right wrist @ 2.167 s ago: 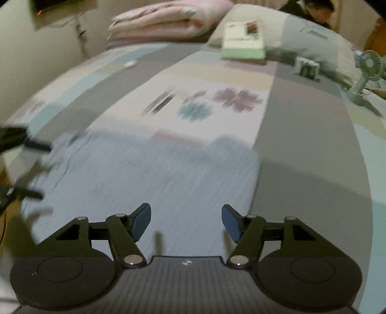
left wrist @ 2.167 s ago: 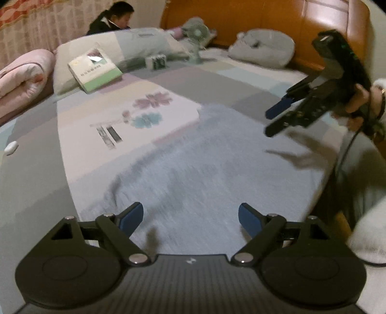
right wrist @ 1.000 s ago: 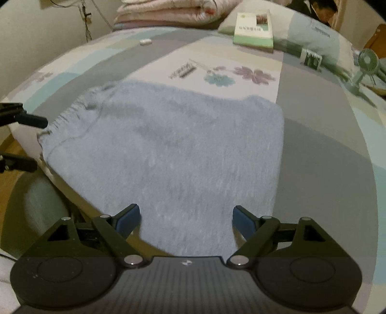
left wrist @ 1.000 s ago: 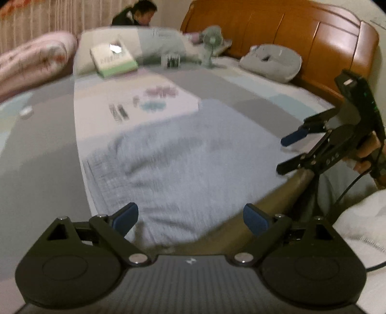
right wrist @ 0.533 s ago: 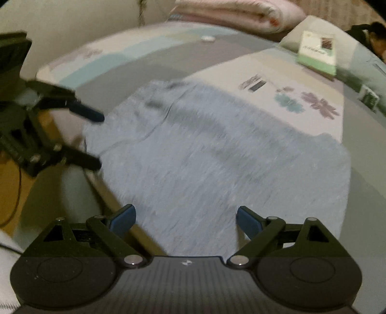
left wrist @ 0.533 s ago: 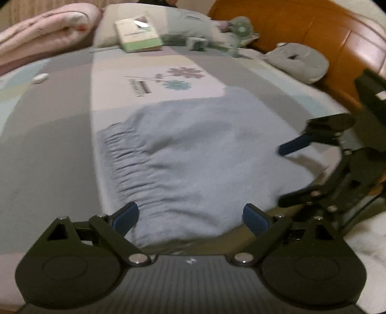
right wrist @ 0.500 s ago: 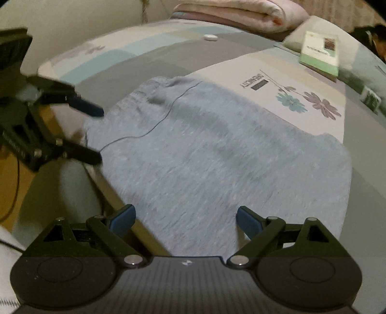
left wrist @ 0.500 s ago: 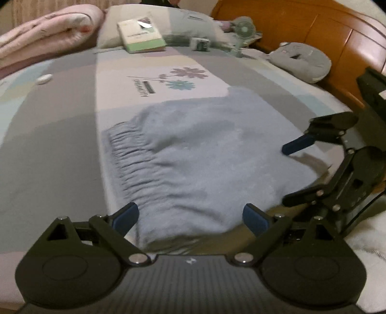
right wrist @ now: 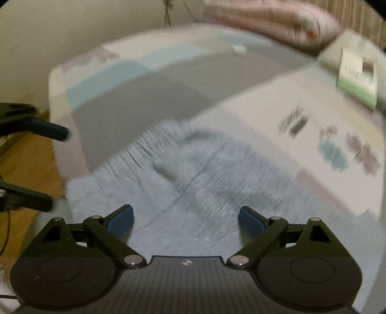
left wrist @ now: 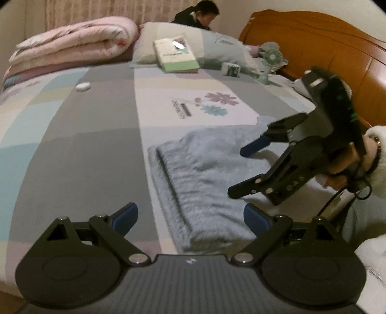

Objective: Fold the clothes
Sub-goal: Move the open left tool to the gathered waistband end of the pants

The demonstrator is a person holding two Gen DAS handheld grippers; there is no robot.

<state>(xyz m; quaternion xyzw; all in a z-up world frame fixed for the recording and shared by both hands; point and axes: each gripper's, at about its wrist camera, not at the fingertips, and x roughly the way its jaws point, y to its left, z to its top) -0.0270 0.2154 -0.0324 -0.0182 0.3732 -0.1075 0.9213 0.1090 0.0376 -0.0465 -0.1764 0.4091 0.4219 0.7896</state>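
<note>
1. Where the right wrist view smears with motion, the ribbed hem of the blue garment (right wrist: 193, 183) and a thin seam line across it are only roughly legible; the printed flowers and the book (right wrist: 357, 77) at far right are blurred too.
2. Left gripper (left wrist: 190, 218): fingers spread wide, nothing between them, poised over the garment's near edge. In the right wrist view only two dark finger tips (right wrist: 45, 129) of it enter at the left border; the rest is cut off.
3. Garment (left wrist: 207, 178): pale blue, fuzzy knit, lying flat on the bed (left wrist: 72, 149) close to its near edge, gathered ribbing along its left side.
4. Right gripper (right wrist: 185, 219): jaws opening, almost fully apart, nothing gripped, held above the cloth.
5. Only the left wrist view shows the hand (left wrist: 347, 164) gripping the right tool, the wooden headboard (left wrist: 325, 55), the small fan (left wrist: 271, 59) and a person (left wrist: 200, 14) seated beyond the pillow.
</note>
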